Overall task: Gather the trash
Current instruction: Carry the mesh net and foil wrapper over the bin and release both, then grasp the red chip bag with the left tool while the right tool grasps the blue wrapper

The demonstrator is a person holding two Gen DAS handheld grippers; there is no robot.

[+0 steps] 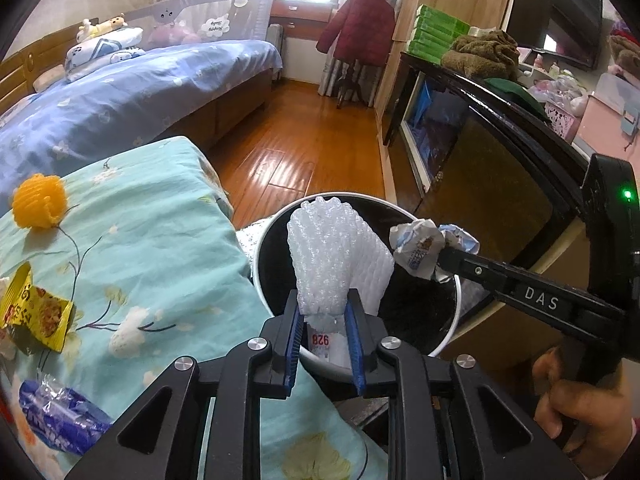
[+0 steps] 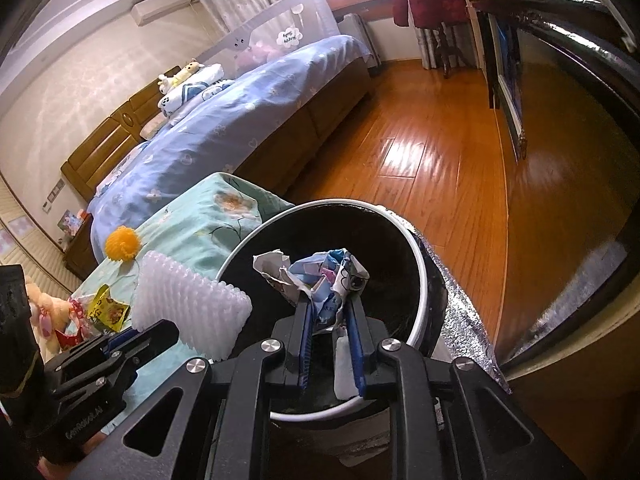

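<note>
Polished wooden floor (image 1: 288,148) is stretching away open and bare between the blue-quilted bed (image 1: 132,92) and the dark glossy cabinet (image 1: 492,184), giving you free room beyond the bin. Right below you, the black bin (image 2: 400,240) with its white round rim is standing on the floor, pressed close against the edge of the surface draped in a soft mint floral cloth (image 1: 160,248).

You are holding your left hand-held gripper (image 1: 325,320) over the near rim of the bin, its blue pads narrowly parted and pinching a white bubbly foam sheet (image 1: 332,252) that is standing up from them. Your right hand-held gripper (image 2: 329,320) is reaching over the bin mouth, its pads close together and clamping a crumpled printed paper wrapper (image 2: 320,276). Both pieces are hanging above the bin's dark inside, close to each other, the wrapper's crumpled edge just beside the foam sheet.

More trash is lying behind on the cloth, well apart from the bin: a yellow foam net ball (image 1: 38,202), a yellow snack packet (image 1: 36,312) and a shiny blue crinkled wrapper (image 1: 60,416). Silvery foil padding (image 2: 460,320) is crowding the bin's right side.
</note>
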